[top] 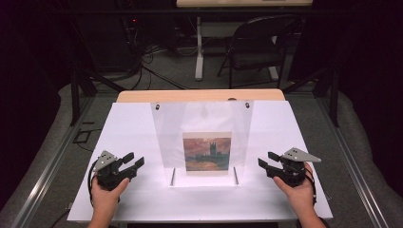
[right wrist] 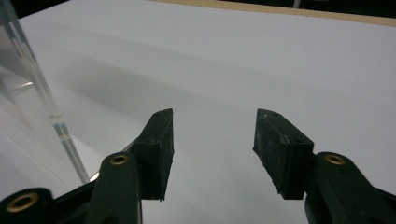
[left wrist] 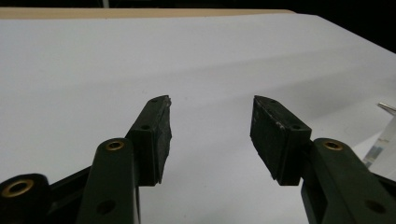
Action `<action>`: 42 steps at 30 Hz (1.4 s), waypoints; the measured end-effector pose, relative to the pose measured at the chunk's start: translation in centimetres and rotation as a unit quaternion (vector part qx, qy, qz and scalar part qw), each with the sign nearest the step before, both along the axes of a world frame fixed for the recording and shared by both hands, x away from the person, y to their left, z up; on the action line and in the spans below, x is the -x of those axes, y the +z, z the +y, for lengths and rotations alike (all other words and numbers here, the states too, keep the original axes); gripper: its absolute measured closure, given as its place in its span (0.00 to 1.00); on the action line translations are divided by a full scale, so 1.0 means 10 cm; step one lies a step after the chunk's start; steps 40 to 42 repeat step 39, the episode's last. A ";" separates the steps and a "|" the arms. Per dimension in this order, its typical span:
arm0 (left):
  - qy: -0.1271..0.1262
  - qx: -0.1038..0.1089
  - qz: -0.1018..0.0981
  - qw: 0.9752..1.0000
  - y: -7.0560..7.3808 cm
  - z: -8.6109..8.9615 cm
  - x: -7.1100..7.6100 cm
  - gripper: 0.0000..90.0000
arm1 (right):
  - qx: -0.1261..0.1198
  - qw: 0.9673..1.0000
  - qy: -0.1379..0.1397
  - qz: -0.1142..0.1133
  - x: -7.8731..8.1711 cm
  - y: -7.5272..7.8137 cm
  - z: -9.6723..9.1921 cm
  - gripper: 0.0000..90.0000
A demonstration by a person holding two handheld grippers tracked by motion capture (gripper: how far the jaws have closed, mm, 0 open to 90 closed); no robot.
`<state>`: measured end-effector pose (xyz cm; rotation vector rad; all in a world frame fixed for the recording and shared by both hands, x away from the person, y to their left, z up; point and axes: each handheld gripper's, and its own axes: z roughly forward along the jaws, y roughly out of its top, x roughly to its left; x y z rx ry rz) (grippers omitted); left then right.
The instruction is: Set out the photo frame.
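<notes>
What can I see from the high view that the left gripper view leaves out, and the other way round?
The high view takes in the little painting standing in a clear plastic stand, both hands with the left gripper and right gripper either side of it, and a chair beyond the table. The left gripper view gives a close look at the worn black fingers, apart with nothing between them. Both show the white tabletop and an edge of the clear stand.
</notes>
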<state>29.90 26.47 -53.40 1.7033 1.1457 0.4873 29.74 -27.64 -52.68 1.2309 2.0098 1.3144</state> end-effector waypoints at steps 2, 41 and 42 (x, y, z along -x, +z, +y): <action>0.006 -0.008 0.005 1.000 -0.03 0.00 -0.01 0.52 | 0.004 1.000 -0.004 0.004 -0.02 -0.05 -0.01 0.49; 0.001 -0.016 0.039 0.999 -0.16 -0.03 -0.05 0.49 | 0.001 0.999 -0.018 0.027 -0.10 -0.24 -0.05 0.46; 0.001 -0.016 0.039 0.999 -0.16 -0.03 -0.05 0.49 | 0.001 0.999 -0.018 0.027 -0.10 -0.24 -0.05 0.46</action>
